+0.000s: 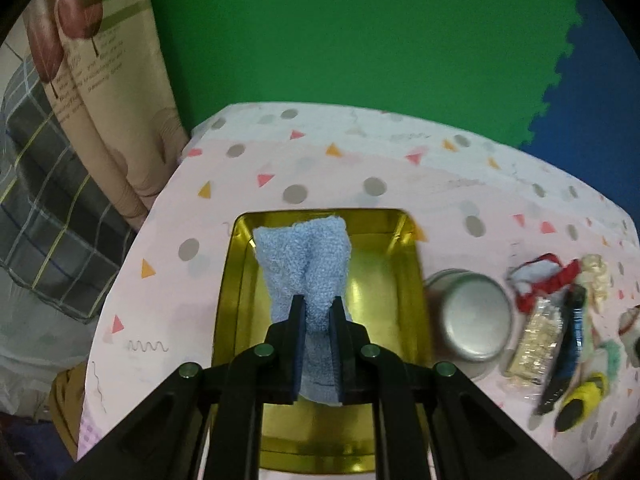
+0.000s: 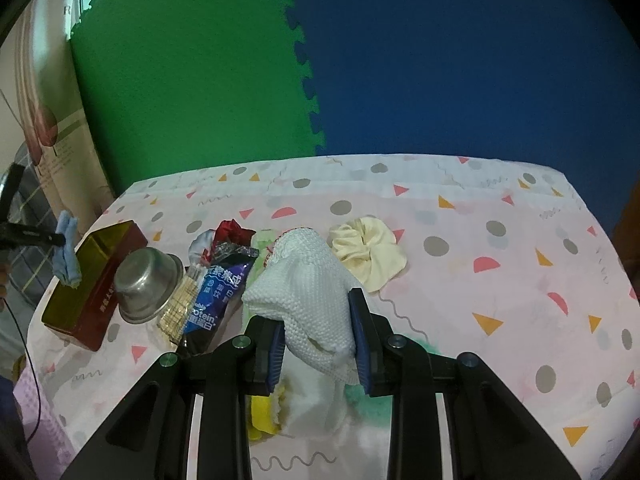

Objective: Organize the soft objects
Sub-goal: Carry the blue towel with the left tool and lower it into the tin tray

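My left gripper (image 1: 316, 300) is shut on a light blue fluffy cloth (image 1: 306, 264) and holds it over the open gold tin box (image 1: 236, 280); the cloth hangs into the box. From the right wrist view the same cloth (image 2: 67, 254) hangs above the red-sided tin (image 2: 94, 280). My right gripper (image 2: 318, 304) is shut on a white knitted cloth (image 2: 308, 292), lifted above the table. A cream scrunchie (image 2: 368, 252) lies just beyond it. Yellow, green and white soft items (image 2: 264, 412) lie under the gripper.
An upturned steel bowl (image 2: 146, 288) sits right of the tin. Beside it lie a blue protein-bar wrapper (image 2: 218, 296), a clear pack of sticks (image 2: 182, 304) and a red-and-white cloth (image 2: 224, 236). The table edge falls off at the left; green and blue foam mats stand behind.
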Demonstrator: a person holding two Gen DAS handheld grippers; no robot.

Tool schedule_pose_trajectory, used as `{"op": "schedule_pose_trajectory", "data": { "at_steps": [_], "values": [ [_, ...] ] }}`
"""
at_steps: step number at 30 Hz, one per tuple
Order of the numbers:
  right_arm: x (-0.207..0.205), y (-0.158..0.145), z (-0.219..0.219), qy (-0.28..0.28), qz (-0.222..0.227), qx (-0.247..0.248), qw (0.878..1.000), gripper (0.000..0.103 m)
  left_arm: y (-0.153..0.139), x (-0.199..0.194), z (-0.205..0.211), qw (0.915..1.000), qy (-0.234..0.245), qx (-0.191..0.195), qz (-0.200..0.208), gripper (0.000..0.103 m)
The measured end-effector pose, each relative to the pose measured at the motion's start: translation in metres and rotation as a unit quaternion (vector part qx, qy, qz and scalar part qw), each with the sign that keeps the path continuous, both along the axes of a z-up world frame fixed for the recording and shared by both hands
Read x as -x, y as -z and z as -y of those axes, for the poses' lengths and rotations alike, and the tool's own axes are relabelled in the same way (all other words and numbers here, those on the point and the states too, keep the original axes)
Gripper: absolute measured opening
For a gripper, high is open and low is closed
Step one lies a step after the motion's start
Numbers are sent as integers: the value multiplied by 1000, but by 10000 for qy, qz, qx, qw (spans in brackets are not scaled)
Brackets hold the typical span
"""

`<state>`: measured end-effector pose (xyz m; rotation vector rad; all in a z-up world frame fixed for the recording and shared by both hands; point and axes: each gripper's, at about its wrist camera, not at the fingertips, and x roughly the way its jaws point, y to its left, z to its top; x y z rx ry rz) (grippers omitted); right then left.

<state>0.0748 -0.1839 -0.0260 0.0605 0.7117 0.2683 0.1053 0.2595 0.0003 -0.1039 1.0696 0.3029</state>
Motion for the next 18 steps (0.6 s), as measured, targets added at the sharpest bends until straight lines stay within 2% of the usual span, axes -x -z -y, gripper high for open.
{"op": "schedule_pose_trajectory", "data": {
  "at_steps": [8,18],
  "values": [
    [2,-9,-17,-63,36,165,9998,27,32,-13,-15,9998,8,-12,-208,11],
    [-1,-10,-40,-199,-16,347,9992,27,50,-22,-19,9995,-4,-123,-301,12]
  ]
}}
